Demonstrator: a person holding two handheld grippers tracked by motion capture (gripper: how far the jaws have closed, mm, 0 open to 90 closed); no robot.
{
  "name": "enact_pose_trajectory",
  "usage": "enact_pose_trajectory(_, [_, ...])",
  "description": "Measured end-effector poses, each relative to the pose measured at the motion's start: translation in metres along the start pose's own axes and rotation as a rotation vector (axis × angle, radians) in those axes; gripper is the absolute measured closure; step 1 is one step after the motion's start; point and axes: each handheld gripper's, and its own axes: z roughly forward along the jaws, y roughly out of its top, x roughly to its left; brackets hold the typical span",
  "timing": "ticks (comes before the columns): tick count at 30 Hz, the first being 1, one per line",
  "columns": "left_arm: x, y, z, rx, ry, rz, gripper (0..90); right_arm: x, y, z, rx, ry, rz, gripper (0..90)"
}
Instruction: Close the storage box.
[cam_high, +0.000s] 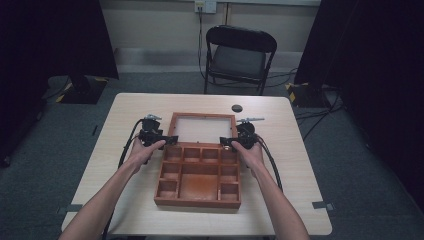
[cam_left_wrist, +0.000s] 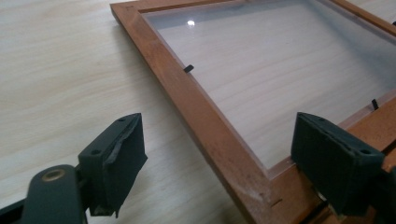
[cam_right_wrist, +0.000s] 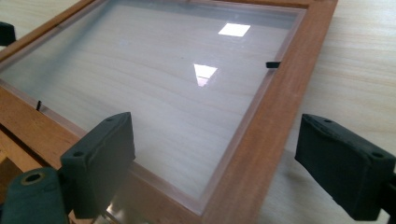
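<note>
Box lay open on the bench (cam_high: 125, 107), its compartments empty.
I held both tools released: left tool (cam_left_wrist: 215, 154) and right tool (cam_right_wrist: 212, 156) each straddled a side rail of the glass lid (cam_high: 202, 128) behind the wooden box (cam_high: 199, 199).

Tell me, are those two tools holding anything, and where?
Nothing is gripped yet. Each tool, left and right, has open jaws straddling a side rail of the glass lid of the wooden box.

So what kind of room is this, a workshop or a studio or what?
Most likely a recording room or lab, not a workshop. A plain table stands on grey carpet between black curtains, with a folding chair behind it, cables on the floor, and tape marks at the table's corners.
</note>
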Motion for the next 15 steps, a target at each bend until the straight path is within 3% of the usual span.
enact_pose_trajectory(1, [-0.0004, 0.0002, 0.0012, -0.002, 0.001, -0.001, 14.6, 0.0011, -0.0012, 0.0027, -0.002, 0.008, 0.034, 8.4])
enact_pose_trajectory(7, [-0.0050, 0.0004, 0.0047, -0.008, -0.004, -0.014, 14.5, 0.0004, -0.0025, 0.0080, -0.008, 0.023, 0.067, 3.9])
enact_pose_trajectory(9, [-0.0074, 0.0023, 0.0057, 0.000, -0.001, 0.001, 14.5, -0.0029, -0.0026, 0.0101, 0.009, 0.058, 0.102, 4.3])
enact_pose_trajectory(12, [-0.0073, 0.0034, 0.0056, 0.007, -0.002, 0.018, 14.5, -0.0039, -0.0027, 0.0118, 0.014, 0.078, 0.111, 4.3])
enact_pose_trajectory(15, [-0.0052, 0.0025, 0.0067, 0.004, -0.015, -0.010, 13.8, -0.0041, -0.0023, 0.0126, 0.017, 0.090, 0.111, 4.4])
